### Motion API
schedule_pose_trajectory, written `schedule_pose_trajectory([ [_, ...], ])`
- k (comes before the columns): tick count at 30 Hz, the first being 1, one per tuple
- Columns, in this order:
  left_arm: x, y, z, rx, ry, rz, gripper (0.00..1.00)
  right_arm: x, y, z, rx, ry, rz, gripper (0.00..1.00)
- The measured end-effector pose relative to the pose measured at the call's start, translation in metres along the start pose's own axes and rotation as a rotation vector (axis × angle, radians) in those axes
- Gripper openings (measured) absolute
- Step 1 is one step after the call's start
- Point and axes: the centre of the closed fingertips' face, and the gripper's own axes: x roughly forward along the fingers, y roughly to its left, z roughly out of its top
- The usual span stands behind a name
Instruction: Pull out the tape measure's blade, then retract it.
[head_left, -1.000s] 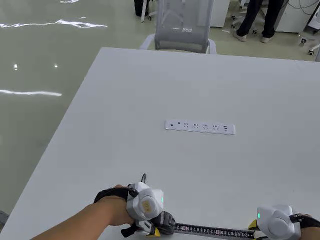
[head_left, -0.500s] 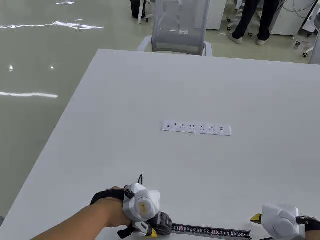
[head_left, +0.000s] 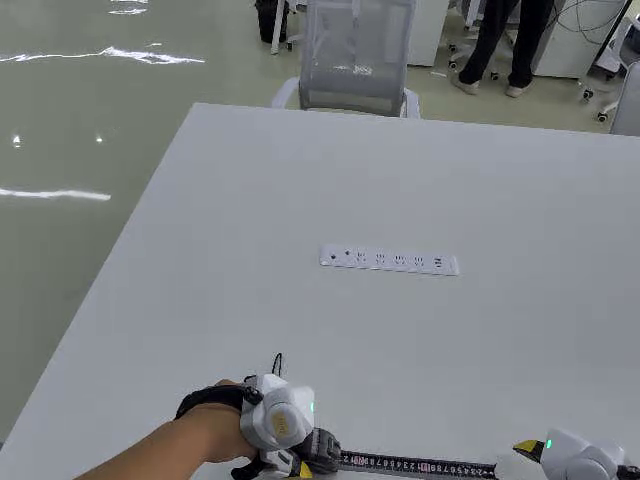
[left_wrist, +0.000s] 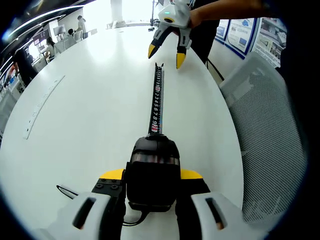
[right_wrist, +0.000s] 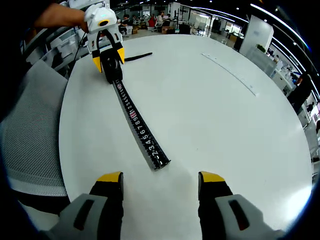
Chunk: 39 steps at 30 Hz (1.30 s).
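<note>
Clamping tape measure (left_wrist: 152, 160) w/ left tool (left_wrist: 152, 176), right tool (right_wrist: 160, 177) wide, clear of blade (right_wrist: 140, 132); retract slow, flat on surface (right_wrist: 210, 100).

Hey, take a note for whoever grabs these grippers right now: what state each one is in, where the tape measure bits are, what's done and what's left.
The left hand-held gripper is shut on the tape measure case, low at the near edge of the white table.
The right hand-held gripper is open and holds nothing; it sits just short of the end hook, not touching it.
The blade is drawn out and lies flat on the table between the two grippers.
Done: pull-out. Left: retract the blade into the case.
</note>
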Motion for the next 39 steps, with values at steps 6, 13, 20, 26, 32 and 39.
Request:
schedule_pose_trajectory([
  [6, -0.001, 0.000, 0.001, -0.007, -0.015, 0.000, 0.34, -0.007, 0.001, 0.011, 0.180, -0.143, -0.046, 0.82],
  [13, -0.001, 0.001, 0.002, -0.005, -0.026, 0.005, 0.35, -0.018, 0.001, 0.007, 0.280, -0.229, -0.107, 0.92],
  [20, -0.002, 0.000, 0.002, 0.019, -0.048, 0.018, 0.35, -0.025, 0.006, 0.003, 0.339, -0.291, -0.182, 0.97],
  [26, -0.004, 0.005, -0.004, -0.020, -0.026, 0.057, 0.35, -0.025, 0.018, -0.002, 0.346, -0.299, -0.209, 0.98],
  [32, -0.017, 0.008, -0.005, -0.146, -0.097, 0.092, 0.53, -0.030, 0.022, -0.001, 0.343, -0.308, -0.231, 1.00],
  [39, -0.043, 0.017, -0.013, -0.271, -0.219, 0.184, 0.69, -0.030, 0.022, -0.001, 0.348, -0.312, -0.235, 1.00],
])
